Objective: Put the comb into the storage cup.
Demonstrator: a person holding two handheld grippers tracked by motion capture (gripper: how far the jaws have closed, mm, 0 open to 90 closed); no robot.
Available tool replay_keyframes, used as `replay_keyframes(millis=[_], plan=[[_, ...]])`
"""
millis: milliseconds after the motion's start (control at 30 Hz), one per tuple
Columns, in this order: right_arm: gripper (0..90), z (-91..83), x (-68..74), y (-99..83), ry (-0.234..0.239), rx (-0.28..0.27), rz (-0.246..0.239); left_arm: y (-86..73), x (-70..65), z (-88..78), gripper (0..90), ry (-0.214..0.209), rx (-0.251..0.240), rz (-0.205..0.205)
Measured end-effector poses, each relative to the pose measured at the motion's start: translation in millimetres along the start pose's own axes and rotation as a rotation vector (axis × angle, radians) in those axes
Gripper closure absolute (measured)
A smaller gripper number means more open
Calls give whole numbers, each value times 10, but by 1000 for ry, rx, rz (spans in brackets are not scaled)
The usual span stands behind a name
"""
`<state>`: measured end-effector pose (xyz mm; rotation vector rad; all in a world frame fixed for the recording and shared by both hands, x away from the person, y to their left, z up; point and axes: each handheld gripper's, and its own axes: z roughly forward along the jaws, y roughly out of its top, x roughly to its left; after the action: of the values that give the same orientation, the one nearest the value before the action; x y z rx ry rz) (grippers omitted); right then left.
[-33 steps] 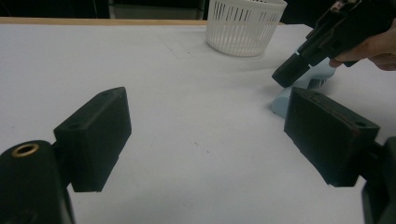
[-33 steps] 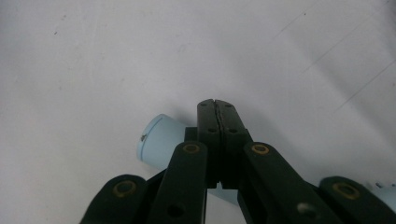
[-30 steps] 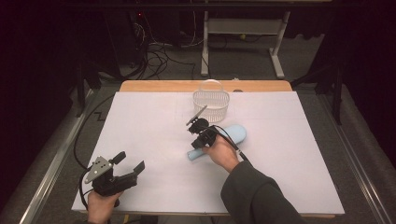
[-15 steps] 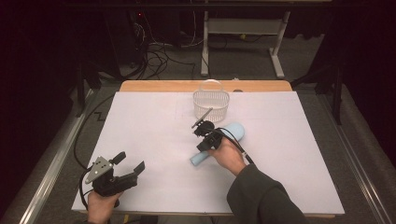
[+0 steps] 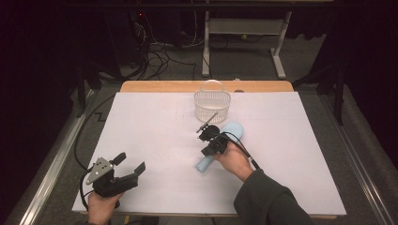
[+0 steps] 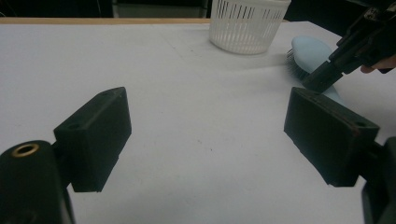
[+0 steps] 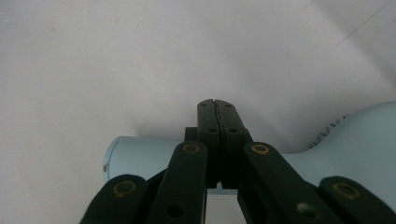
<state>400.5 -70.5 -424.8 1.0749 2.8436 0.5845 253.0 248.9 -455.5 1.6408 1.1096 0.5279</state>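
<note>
no readable text, labels, numbers, signs

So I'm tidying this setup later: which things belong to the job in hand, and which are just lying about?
In the job:
- light blue hairbrush, lying on the white table cover
- right gripper, jaws shut, right over the brush handle
- white slotted basket, just beyond the brush

Lying about:
- left gripper, open and holding nothing, near the front edge
- cables on the floor
- white frame legs behind the table

My left tool [image 5: 126,169]: black body, blocky black pads [image 6: 95,135], grey three-cornered plate with small holes on top, brass-ringed screw, black cable trailing. My right tool [image 5: 205,127]: black linkage arms, brass-rimmed pivots [image 7: 259,149], black cable. Right arm in dark grey sleeve [image 5: 272,201].
</note>
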Motion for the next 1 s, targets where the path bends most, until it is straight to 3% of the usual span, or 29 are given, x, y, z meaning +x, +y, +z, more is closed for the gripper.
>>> replay_keyframes(millis=[667,1000], plan=[[900,-71,-1,-220,-10,-21,-39,-1,-7,4,142,7,6,7],[900,-122,-4,-363,-19,-31,-28,-1,-6,6,142,10,6,6]])
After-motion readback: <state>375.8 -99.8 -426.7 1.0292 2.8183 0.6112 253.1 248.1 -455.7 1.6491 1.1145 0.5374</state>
